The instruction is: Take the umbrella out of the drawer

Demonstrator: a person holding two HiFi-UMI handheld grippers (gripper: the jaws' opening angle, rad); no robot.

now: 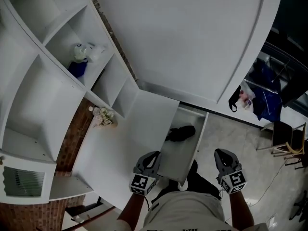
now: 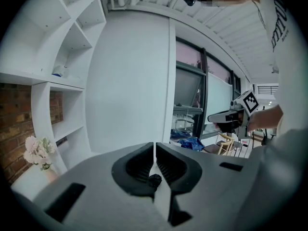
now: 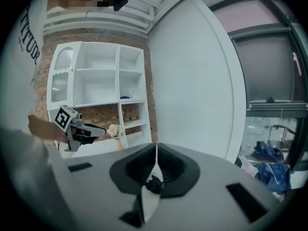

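This looks like a home-style room, perhaps a living-room set. White built-in shelves (image 1: pixel 57 47) stand against a brick wall (image 1: pixel 72 138), with flowers (image 1: pixel 102 115) on a white counter (image 1: pixel 110 153). The floor (image 1: pixel 231 138) is pale tile. Tall windows (image 2: pixel 190 88) have a chair (image 1: pixel 281 134) near them.

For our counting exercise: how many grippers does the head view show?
2: left gripper by the open drawer's left edge; right gripper over the floor to its right.

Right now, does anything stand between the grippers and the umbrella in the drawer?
Nothing visible does. The drawer is open and the umbrella lies uncovered inside. The left gripper and right gripper, both shut and empty, flank the drawer's near end.
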